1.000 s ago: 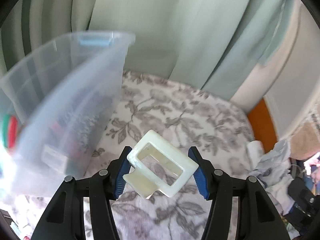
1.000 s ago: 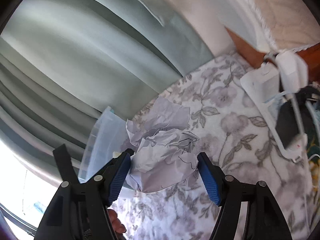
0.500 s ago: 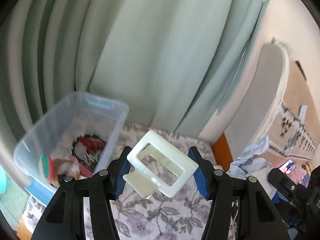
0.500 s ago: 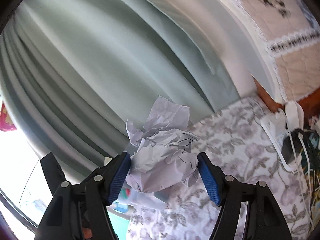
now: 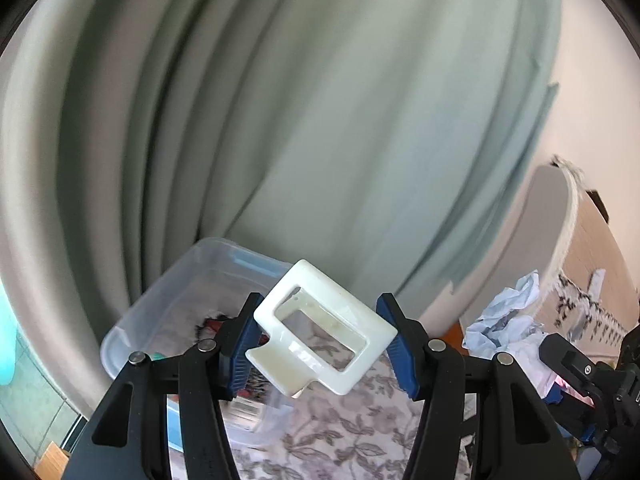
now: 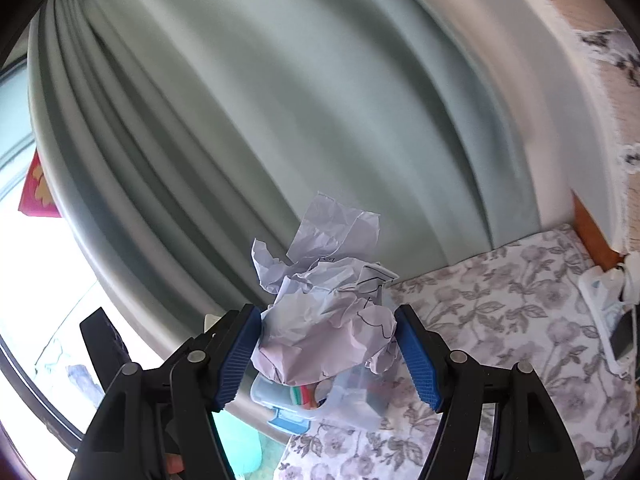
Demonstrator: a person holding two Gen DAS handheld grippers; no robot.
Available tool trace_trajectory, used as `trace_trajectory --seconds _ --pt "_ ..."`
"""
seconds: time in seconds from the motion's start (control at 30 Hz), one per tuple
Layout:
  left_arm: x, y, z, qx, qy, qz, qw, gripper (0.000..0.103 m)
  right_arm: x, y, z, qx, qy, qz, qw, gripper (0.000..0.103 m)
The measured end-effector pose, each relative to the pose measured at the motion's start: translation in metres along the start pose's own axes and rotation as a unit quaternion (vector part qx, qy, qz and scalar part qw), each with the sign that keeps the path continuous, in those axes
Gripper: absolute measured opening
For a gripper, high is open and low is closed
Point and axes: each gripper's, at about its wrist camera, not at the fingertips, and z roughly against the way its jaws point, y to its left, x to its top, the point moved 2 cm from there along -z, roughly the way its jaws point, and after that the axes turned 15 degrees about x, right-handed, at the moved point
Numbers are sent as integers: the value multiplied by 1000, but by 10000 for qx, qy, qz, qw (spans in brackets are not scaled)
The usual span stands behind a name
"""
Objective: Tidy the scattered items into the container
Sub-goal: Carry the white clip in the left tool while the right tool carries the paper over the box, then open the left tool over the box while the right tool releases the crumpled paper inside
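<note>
My left gripper [image 5: 320,344] is shut on a cream rectangular hair clip [image 5: 320,330], held tilted in the air. Below and to its left lies the clear plastic container [image 5: 168,308] on the flowered bedspread [image 5: 340,432], with a red and black item and others inside. My right gripper [image 6: 328,344] is shut on a crumpled ball of white paper [image 6: 324,320]. Under that paper part of the clear container [image 6: 352,400] with its blue latch shows. In the left wrist view the same paper ball [image 5: 508,320] and the other gripper appear at the right.
Pale green curtains [image 5: 320,120] hang close behind the bed. A headboard with a beige patterned cover [image 5: 592,280] stands at the right. A white power strip with a plug [image 6: 608,300] lies on the bedspread at the right edge. Teal floor tiles [image 5: 28,396] show at the lower left.
Both grippers have risen and tilted up with their loads still held. The container has dropped lower and grown smaller in the left wrist view, and the curtains now fill most of both views.
</note>
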Motion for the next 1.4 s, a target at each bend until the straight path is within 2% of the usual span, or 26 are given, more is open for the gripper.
trace_trajectory --seconds 0.37,0.67,0.97,1.27,1.4 --pt "-5 70 -49 241 515 394 9976 59 -32 12 -83 10 848 59 9964 72" --pt "-11 93 -81 280 864 453 9948 59 -50 5 -141 -13 1471 93 9891 73" --pt "-24 101 -102 317 1187 545 9909 59 -66 0 -171 -69 1940 158 9809 73" --pt "-32 103 -111 399 1356 572 9883 59 -69 -12 -181 -244 2056 101 9783 77" --pt "-34 106 -112 454 1416 655 9867 70 -72 -20 -187 -332 2087 123 9773 79"
